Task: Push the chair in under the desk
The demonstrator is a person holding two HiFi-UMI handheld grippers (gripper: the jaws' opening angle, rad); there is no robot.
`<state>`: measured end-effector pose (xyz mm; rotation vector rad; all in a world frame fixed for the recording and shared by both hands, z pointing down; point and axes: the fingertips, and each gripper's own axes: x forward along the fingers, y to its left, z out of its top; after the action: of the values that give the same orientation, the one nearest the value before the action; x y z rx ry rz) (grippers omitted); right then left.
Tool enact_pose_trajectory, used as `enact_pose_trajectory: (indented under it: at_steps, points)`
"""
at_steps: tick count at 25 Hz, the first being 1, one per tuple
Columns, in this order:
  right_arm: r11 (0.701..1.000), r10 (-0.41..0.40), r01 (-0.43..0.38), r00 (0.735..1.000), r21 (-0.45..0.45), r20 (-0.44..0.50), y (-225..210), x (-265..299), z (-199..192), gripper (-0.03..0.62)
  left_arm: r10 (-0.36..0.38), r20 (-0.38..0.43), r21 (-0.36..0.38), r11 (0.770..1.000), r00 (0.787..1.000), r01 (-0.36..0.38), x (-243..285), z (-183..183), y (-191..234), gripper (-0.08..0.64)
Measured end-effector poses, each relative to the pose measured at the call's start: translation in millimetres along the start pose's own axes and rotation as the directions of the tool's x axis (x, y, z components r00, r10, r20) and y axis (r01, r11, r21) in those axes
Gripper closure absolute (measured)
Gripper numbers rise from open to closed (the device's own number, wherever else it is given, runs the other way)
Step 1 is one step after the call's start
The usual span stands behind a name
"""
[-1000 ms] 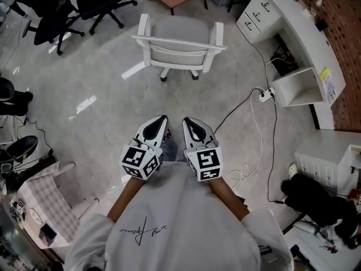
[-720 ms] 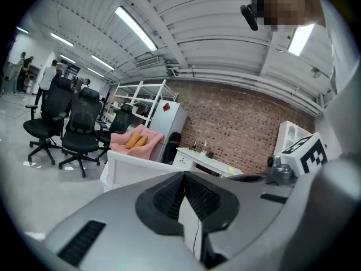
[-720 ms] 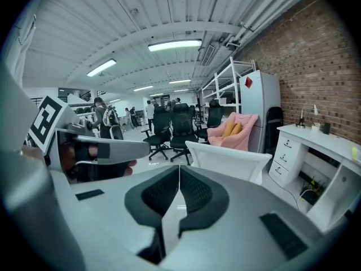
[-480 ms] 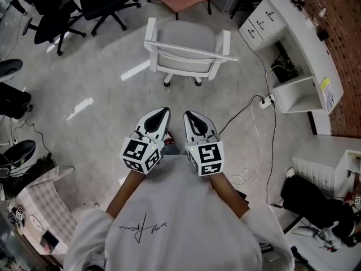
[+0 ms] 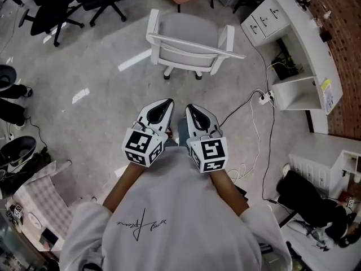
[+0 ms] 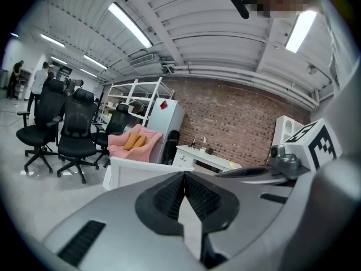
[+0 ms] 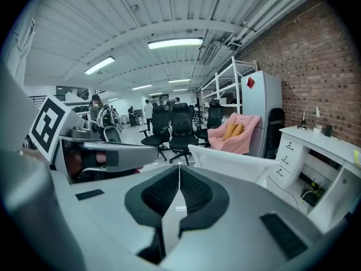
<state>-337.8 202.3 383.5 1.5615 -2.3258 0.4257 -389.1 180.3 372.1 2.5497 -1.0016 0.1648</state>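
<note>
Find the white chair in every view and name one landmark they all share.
Head view: white chair, top centre, standing on the open floor.
Left gripper view: white chair, left of centre, just above the jaws.
Right gripper view: white chair, right of centre, just above the jaws.
Shared landmark: the white desk, right of the chair in all three views.

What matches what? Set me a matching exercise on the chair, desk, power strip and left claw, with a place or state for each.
1 chair
2 desk
3 power strip
4 left claw

a shut, empty
b along the brick wall
c on the floor right beside the desk
d standing on open floor, away from the desk

Pairs: 1-d, 2-b, 3-c, 4-a
</note>
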Motion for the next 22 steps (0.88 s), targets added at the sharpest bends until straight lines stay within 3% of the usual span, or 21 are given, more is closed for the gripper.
enact_pose_trajectory:
  at_steps: [22]
  points:
    - [1.000, 0.001, 0.000, 1.000, 0.031, -0.019, -70.3, 41.2, 16.0, 0.563, -0.013, -0.076, 0.019, 1.000, 0.997, 0.014, 73.9, 12.6, 13.8, 0.554]
